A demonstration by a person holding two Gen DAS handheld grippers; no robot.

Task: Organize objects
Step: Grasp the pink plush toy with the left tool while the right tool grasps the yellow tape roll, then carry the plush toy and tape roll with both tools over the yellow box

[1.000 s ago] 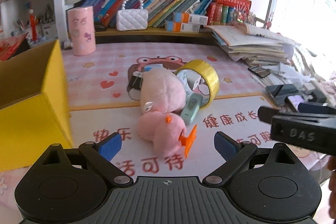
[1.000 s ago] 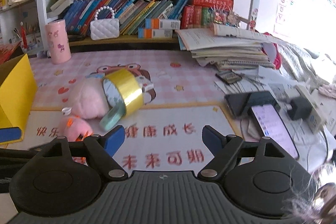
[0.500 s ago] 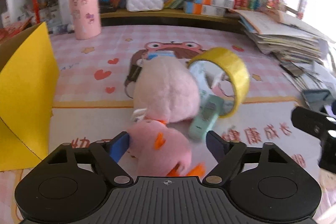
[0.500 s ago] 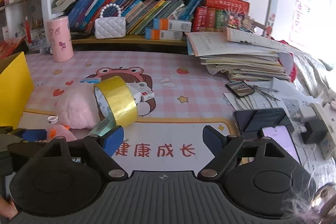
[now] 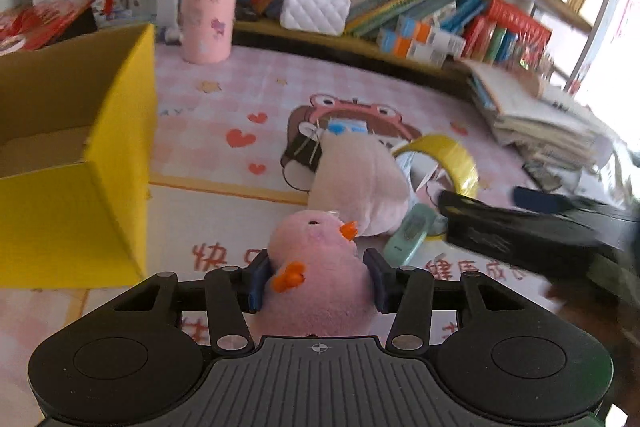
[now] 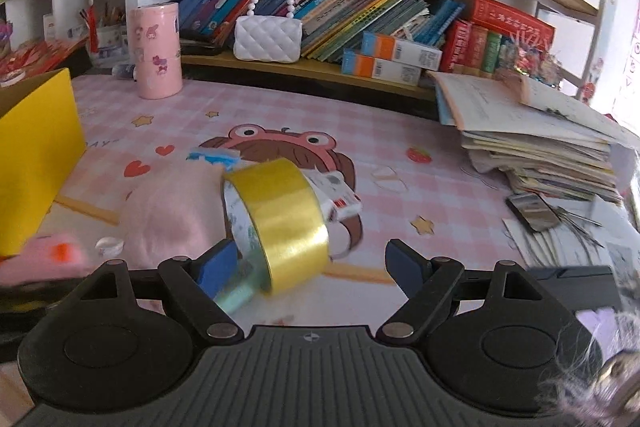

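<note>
Pink plush duck (image 5: 320, 283) is clamped by left gripper (image 5: 318, 281); right gripper (image 6: 316, 263), fingers apart, could knock the nearby yellow tape roll (image 6: 280, 219) rolling.

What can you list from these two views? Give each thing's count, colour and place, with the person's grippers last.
Duck plush: one, pink with orange beak, between the left fingers.
Fluffy plush: one, pale pink, on the mat behind the duck.
Tape roll: one, yellow, on edge beside the fluffy plush.
Stapler-like item: one, mint green, by the tape.
Cardboard box: one, yellow, open, left.
Cylinder: one, pink, back of mat.
Purse: one, white, on shelf.
Left gripper: black, closed on duck.
Right gripper: black, open near tape.
</note>
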